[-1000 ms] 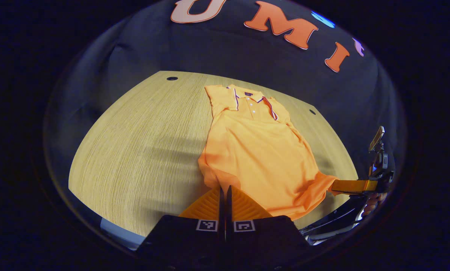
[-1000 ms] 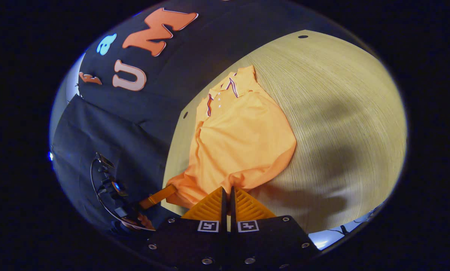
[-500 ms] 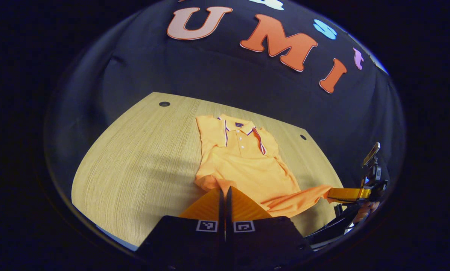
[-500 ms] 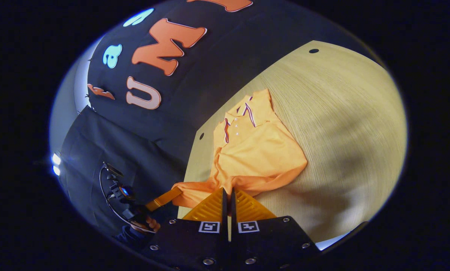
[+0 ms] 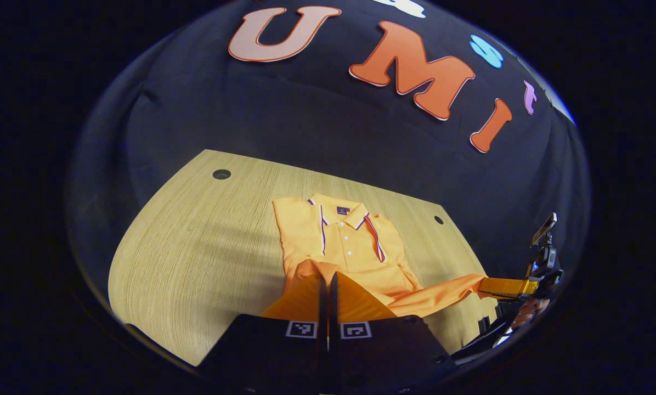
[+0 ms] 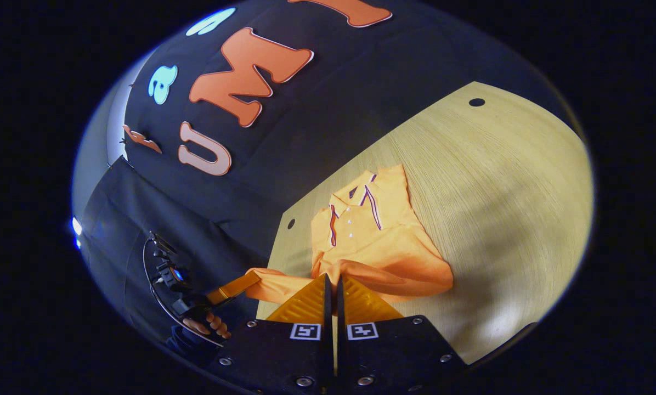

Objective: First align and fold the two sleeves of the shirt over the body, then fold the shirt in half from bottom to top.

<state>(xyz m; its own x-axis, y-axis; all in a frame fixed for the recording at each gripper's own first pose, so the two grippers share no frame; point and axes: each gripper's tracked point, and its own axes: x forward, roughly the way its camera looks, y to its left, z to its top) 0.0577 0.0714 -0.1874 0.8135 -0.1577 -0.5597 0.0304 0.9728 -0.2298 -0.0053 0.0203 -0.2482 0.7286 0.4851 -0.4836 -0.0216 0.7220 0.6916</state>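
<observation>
On wood-grain table (image 5: 196, 247), soft creased shirt (image 5: 344, 247)

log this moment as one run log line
phase: bottom-to-top fold | left gripper: shut on shirt hem | right gripper: shut on hem | hem raised above table | collar flat

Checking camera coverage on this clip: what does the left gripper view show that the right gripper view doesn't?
Left gripper view: the right tool at the far right, pinching a lifted hem corner of the shirt. Right gripper view: the left tool at lower left, pinching the other hem corner, the hand holding it, and a bright light. Both: the orange shirt, collar farthest, on the wooden table.
</observation>
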